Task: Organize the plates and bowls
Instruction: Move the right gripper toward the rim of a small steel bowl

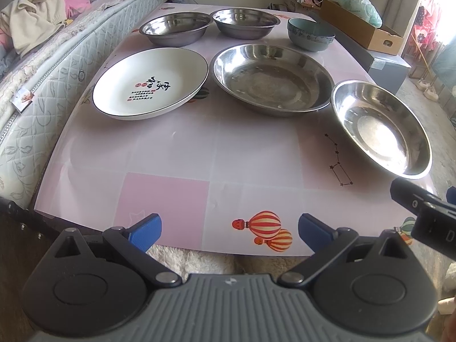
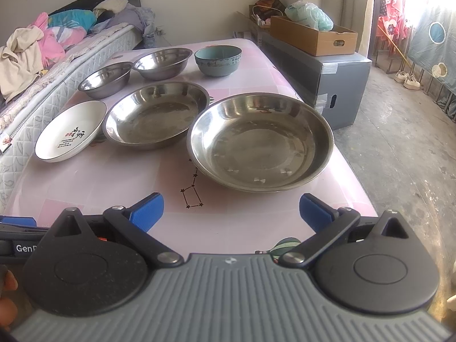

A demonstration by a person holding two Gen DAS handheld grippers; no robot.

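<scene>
Both grippers hang wide open and empty over the near edge of the table (image 1: 171, 154): the left gripper (image 1: 229, 229) faces bare cloth, the right gripper (image 2: 231, 212) sits just short of the nearest steel plate (image 2: 260, 142). Beyond lie a second steel plate (image 2: 155, 114), a white plate (image 2: 71, 131) (its black lettering too small to read), two steel bowls (image 2: 105, 78) (image 2: 162, 62) and a blue bowl (image 2: 218, 59), all apart. The left view's right edge shows only part of the right gripper's body.
</scene>
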